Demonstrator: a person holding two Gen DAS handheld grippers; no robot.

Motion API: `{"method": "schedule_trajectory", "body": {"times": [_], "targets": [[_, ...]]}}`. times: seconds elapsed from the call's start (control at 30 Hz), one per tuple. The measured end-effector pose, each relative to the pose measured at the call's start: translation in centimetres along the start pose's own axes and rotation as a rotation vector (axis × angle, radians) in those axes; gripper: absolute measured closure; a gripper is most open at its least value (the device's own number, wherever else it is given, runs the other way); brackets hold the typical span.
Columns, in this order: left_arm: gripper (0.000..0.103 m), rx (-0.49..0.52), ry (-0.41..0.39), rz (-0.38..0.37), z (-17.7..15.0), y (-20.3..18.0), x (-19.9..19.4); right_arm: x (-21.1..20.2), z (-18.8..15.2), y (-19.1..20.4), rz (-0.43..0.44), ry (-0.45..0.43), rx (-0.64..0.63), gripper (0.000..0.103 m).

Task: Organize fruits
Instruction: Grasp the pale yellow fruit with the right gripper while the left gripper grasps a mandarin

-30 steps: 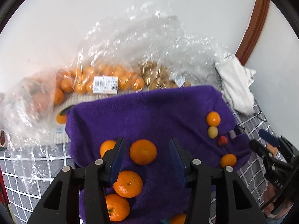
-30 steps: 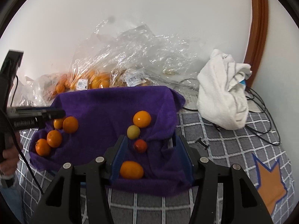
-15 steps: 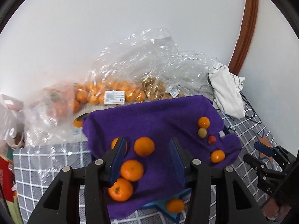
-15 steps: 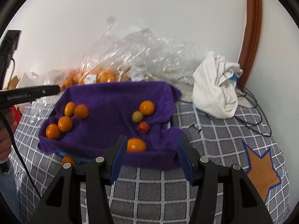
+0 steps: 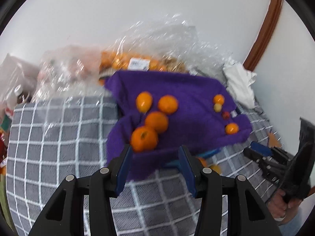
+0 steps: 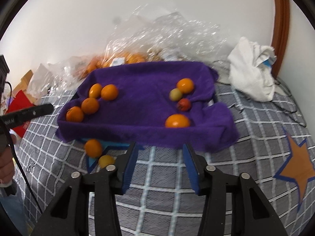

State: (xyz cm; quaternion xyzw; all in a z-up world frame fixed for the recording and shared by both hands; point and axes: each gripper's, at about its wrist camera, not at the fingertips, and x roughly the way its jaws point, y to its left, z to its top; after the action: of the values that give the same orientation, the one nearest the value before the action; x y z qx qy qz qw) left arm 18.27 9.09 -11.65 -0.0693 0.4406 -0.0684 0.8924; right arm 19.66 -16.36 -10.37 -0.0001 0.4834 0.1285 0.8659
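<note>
Plainly, the coming move turned on two stray fruits lying off the towel (image 6: pixel 141 98): an orange (image 6: pixel 93 147) and a smaller yellow fruit (image 6: pixel 106 160), both on the checked bedspread (image 6: pixel 177 186) just in front of the towel's near edge, touching or nearly touching each other. In the right wrist view they lay ahead and to the left of the right tool (image 6: pixel 159 163), the yellow fruit just beside its left finger. In the left wrist view they peeked out behind the right finger of the left tool (image 5: pixel 155 167), mostly hidden, so which hand was truly nearer could not be told for sure; by my judgement the left tool sat closer to that side of the towel.

Both tools were spread wide with nothing between the fingers, hovering over the bedspread short of the towel.

On the towel, four oranges (image 6: pixel 90 102) clustered at its left end, and a mixed group lay at its right end: an orange (image 6: pixel 185 85) touching a pale green fruit (image 6: pixel 175 94), a red fruit (image 6: pixel 183 104) just below, and an orange (image 6: pixel 177 121) near the front fold. Clear bags (image 6: pixel 137 45) of more fruit lay behind the towel against the wall.

Round fruit has no long axis, so approach angle matters little; the risk was a nudge sending either stray rolling.
</note>
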Motion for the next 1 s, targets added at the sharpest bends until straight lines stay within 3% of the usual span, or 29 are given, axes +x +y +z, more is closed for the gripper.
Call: {"method": "schedule_trajectory", "body": {"times": [0.3, 0.57, 0.77, 1.0], "targets": [[0.057, -0.094, 0.018, -0.028, -2.6, 2.9, 0.0, 2.6, -1.9, 4.9, 0.112, 0.051, -0.094, 0.063], [0.057, -0.087, 0.028, -0.031, -3.0, 2.2, 0.6, 4.6, -2.7, 6.3, 0.118, 0.075, -0.119, 0.075], [0.057, -0.048, 0.043, -0.064, -3.1, -0.4, 1.7, 2.5, -2.6, 3.5, 0.091, 0.035, -0.078, 0.075], [0.056, 0.002, 0.087, -0.138, -3.6, -5.0, 4.3, -1.2, -2.3, -1.4, -0.046, -0.022, -0.053, 0.075]]}}
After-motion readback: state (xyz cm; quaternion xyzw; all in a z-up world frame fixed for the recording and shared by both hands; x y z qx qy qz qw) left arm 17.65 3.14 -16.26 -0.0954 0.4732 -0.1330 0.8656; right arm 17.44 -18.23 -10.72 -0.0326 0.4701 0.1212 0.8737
